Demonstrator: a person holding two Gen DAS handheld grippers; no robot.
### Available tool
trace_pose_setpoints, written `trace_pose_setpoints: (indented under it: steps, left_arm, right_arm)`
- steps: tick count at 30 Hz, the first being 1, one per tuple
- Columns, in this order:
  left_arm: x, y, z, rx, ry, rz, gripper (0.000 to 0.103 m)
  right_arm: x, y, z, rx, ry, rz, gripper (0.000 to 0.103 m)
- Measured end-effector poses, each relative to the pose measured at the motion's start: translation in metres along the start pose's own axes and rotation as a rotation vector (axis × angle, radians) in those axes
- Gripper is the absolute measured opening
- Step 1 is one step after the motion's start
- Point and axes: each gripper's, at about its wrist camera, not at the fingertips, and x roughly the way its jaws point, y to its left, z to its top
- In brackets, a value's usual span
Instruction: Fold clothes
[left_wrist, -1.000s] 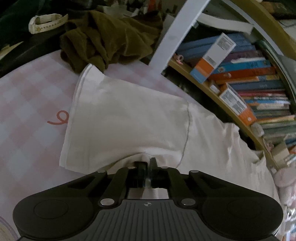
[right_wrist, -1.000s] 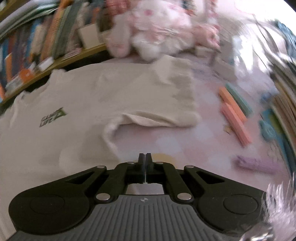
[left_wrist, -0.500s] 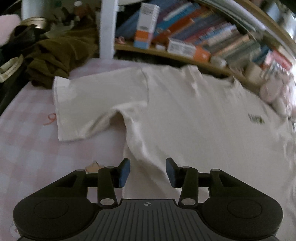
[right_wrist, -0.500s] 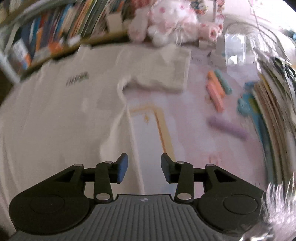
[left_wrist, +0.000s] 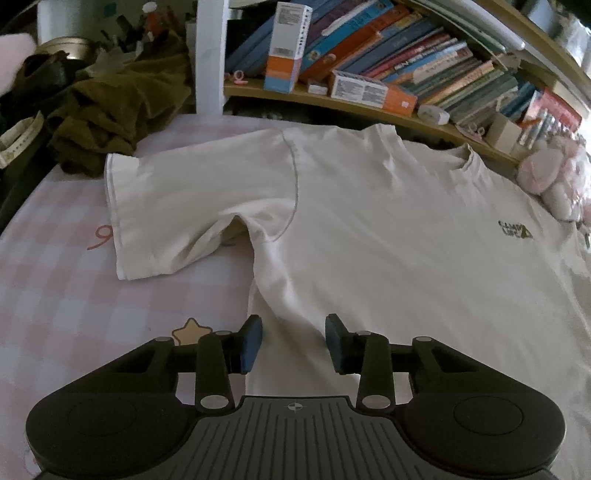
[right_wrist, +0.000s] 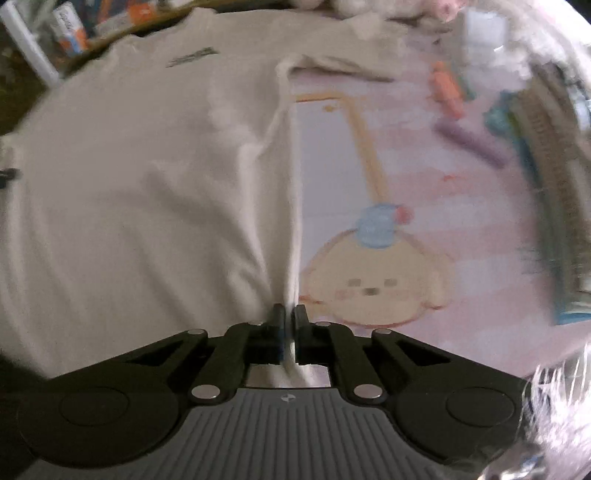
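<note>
A white T-shirt (left_wrist: 388, 229) lies spread face up on a pink checked bed sheet (left_wrist: 55, 277), its left sleeve (left_wrist: 166, 206) stretched out flat. My left gripper (left_wrist: 293, 332) hovers over the shirt's left side edge below the armpit. Its jaws are closing, with the cloth lying between the blue pads (left_wrist: 251, 343) and not pressed. In the right wrist view, the same T-shirt (right_wrist: 129, 184) fills the left half. My right gripper (right_wrist: 290, 314) is shut on its right side edge, and the cloth rises in a ridge into the jaws.
A brown garment (left_wrist: 110, 107) is heaped beyond the left sleeve. A low shelf of books (left_wrist: 406, 85) runs behind the collar, with a pink plush toy (left_wrist: 546, 177) at its right end. Orange (right_wrist: 447, 92) and purple (right_wrist: 469, 142) pens and stacked books (right_wrist: 546, 184) lie right of the shirt.
My left gripper let go of the cloth near the armpit, opened and drew back down the side edge. The right gripper moved down the other side edge, opened, then shut on it.
</note>
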Motion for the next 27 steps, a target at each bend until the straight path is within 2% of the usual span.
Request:
trace_pose_setpoints:
  steps: [3, 4, 7, 10, 12, 15, 20, 23, 27]
  left_arm:
    - [-0.003, 0.001, 0.001, 0.021, 0.022, -0.006, 0.040]
    - [-0.008, 0.001, 0.002, 0.030, 0.017, -0.002, 0.040]
    - [-0.027, 0.000, 0.006, 0.079, -0.037, 0.008, 0.044]
    - [-0.040, -0.007, 0.019, 0.150, -0.098, -0.003, 0.047]
    - [-0.039, -0.012, 0.030, 0.179, -0.121, -0.023, 0.049]
    - [-0.025, -0.029, 0.048, 0.217, -0.135, -0.056, 0.049]
    - [0.010, -0.058, 0.065, 0.265, -0.132, -0.084, 0.050]
    - [0.033, -0.068, 0.077, 0.273, -0.129, -0.093, 0.050]
    - [0.063, -0.077, 0.104, 0.304, -0.126, -0.088, 0.050]
  right_arm:
    - [-0.001, 0.001, 0.001, -0.019, 0.021, 0.014, 0.006]
    - [-0.002, 0.002, 0.004, -0.036, 0.019, -0.001, 0.010]
    - [-0.016, -0.003, 0.020, -0.062, -0.060, -0.005, 0.030]
    - [-0.021, -0.004, 0.050, -0.104, -0.161, 0.003, 0.033]
    - [-0.018, 0.000, 0.072, -0.139, -0.221, 0.010, 0.038]
    - [0.001, 0.018, 0.111, -0.184, -0.273, 0.023, 0.045]
    - [0.050, 0.050, 0.160, -0.231, -0.292, 0.040, 0.053]
    - [0.071, 0.059, 0.175, -0.198, -0.289, 0.045, 0.060]
    - [0.091, 0.065, 0.189, -0.145, -0.287, 0.058, 0.061]
